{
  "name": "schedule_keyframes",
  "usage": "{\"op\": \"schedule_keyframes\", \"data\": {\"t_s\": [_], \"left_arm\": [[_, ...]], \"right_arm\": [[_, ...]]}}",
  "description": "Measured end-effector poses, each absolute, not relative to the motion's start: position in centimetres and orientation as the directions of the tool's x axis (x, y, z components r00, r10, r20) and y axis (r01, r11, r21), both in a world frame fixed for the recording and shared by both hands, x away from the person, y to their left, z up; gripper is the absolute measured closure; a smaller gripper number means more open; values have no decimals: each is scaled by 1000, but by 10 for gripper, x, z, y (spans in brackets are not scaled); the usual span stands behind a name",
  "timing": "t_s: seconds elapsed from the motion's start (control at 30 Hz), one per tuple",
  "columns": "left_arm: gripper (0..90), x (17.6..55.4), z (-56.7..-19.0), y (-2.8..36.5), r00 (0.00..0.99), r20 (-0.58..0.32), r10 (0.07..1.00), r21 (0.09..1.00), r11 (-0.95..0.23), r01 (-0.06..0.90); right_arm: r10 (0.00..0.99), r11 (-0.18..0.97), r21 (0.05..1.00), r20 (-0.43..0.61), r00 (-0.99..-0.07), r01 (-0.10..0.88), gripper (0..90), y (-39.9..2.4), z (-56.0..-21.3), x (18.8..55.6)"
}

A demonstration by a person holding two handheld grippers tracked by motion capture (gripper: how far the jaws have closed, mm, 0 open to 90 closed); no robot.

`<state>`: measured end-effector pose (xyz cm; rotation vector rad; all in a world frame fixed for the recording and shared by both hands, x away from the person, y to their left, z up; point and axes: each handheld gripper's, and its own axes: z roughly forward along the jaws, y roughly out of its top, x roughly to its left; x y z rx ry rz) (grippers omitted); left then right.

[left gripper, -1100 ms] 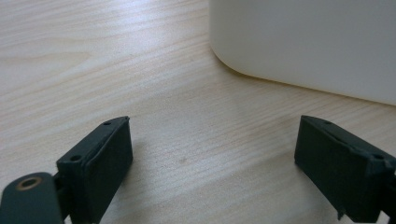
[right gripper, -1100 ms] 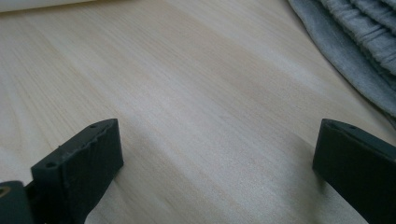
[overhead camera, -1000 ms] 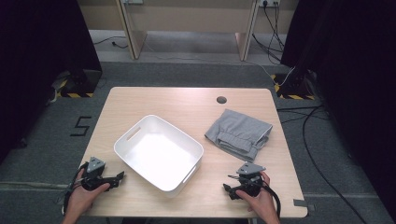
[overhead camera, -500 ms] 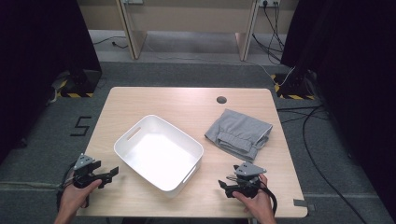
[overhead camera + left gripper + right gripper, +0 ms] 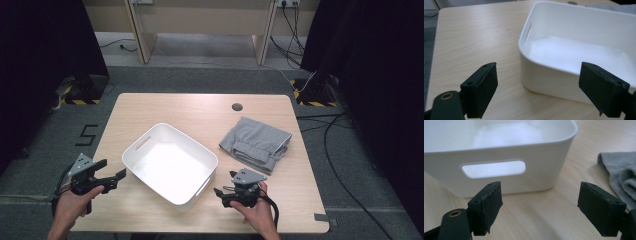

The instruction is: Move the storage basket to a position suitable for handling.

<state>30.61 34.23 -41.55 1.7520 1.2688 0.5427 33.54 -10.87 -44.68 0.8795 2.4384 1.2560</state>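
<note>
A: High view: the white tub (image 5: 170,162) sits at centre frame, the grey folded cloth (image 5: 256,144) to its right, bare table (image 5: 165,107) above both. The left gripper (image 5: 112,175) is at the lower left edge.

B: Spread?

A: Yes, nothing between. The right gripper (image 5: 218,192), lower centre, has just been narrowing, gap empty. The right gripper view reveals the tub's handle slot (image 5: 493,169).

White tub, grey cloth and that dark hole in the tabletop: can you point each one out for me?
White tub (image 5: 150,172): high view, on its near-left rim.
Grey cloth (image 5: 257,142): high view, middle of the folded fabric.
Dark hole (image 5: 237,107): high view, its centre, near the table's far edge.
</note>
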Motion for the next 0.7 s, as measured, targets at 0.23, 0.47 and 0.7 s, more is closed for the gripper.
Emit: {"op": "schedule_keyframes", "data": {"t_s": [0.23, 0.47, 0.7], "left_arm": [[151, 320, -410, 328, 411, -123, 903, 844, -123, 523], [150, 336, -419, 329, 389, -132, 912, 830, -113, 547], [150, 341, -431, 329, 362, -123, 924, 818, -112, 565]], "right_arm": [[639, 430, 811, 36, -769, 396, 224, -87, -454, 352], [671, 431, 807, 12, -741, 404, 210, -86, -457, 364], [704, 418, 812, -7, -710, 407, 208, -88, -458, 383]]}}
